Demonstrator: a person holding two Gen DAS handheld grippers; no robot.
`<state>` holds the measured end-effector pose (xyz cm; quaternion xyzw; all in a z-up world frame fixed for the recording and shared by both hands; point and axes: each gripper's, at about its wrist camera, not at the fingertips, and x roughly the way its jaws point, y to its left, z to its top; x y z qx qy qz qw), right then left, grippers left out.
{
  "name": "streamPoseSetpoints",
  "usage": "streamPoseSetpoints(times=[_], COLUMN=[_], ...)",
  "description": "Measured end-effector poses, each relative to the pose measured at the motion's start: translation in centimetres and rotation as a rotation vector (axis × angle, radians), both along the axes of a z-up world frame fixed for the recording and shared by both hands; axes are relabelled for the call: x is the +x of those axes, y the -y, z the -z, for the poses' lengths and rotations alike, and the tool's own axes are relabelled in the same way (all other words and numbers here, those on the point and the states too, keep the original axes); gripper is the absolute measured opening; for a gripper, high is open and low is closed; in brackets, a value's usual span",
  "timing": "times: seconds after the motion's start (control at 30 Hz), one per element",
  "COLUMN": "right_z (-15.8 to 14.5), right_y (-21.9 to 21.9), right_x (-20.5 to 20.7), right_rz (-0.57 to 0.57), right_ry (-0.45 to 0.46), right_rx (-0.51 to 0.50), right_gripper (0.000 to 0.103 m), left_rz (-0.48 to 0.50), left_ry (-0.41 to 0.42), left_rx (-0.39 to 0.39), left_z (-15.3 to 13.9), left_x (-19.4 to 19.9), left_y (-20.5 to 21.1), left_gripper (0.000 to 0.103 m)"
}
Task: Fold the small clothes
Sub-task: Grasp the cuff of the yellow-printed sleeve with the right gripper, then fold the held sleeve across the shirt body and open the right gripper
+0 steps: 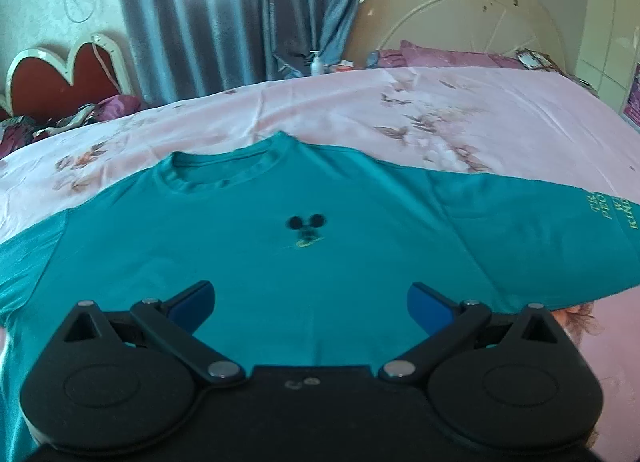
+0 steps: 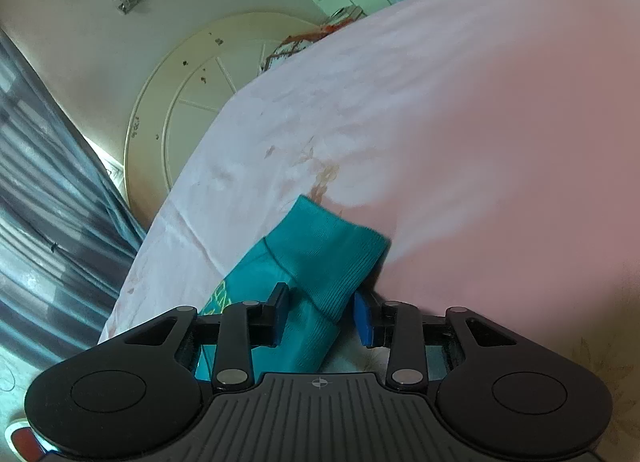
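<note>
- Teal T-shirt (image 1: pixel 304 230) lies front up, spread flat on the pink floral bed sheet (image 1: pixel 360 102).
- Left tool (image 1: pixel 311 304): jaws wide apart above the shirt's lower body, holding nothing.
- Right tool (image 2: pixel 320 316): ribbed sleeve cuff (image 2: pixel 332 258) between its jaws; whether the pads press on it I cannot tell.

The left tool (image 1: pixel 311 304) sits low in its frame, jaws spread wide, gripping nothing. The right tool (image 2: pixel 321 314) pinches a sleeve cuff (image 2: pixel 332 258) at lower centre.

The shirt (image 1: pixel 280 254) lies flat on the bed (image 1: pixel 400 110), collar toward the curtain (image 1: pixel 224 14); the headboard (image 1: pixel 460 18) stands right of the curtain.
</note>
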<state>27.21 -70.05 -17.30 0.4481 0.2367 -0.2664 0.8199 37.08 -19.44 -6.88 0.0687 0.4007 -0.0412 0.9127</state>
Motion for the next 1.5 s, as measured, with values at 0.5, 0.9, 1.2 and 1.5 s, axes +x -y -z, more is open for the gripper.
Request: streamPoseSetpoints(times=[0.5,0.9,1.2,1.5], right_z=[-11.5,-6.7,-5.1,-5.5], right_y=[-24.2,-47.9,-49.4,-38.8], right_x=[9.2,15.0,12.8,6.6], right_rz=[-0.584,-0.999,-1.022,-0.756], right_ry=[0.037,0.022,-0.052,-0.148], right_rx=[-0.434,-0.486,-0.567,-0.427], right_gripper=[0.004,0.004,0.059,0.039], left_rz=[-0.045,-0.073,0.008,0.189], left_ry=[-0.067,-0.078,-0.077,-0.15], left_rx=[-0.172,-0.193,-0.26,-0.436], left_z=[2.3,2.6,2.5,4.8], left_x=[1.9,-0.1,1.3,5.5], left_y=[-14.1,-24.1,-23.5,-14.7], left_gripper=[0.083,0.083,0.097,0.074])
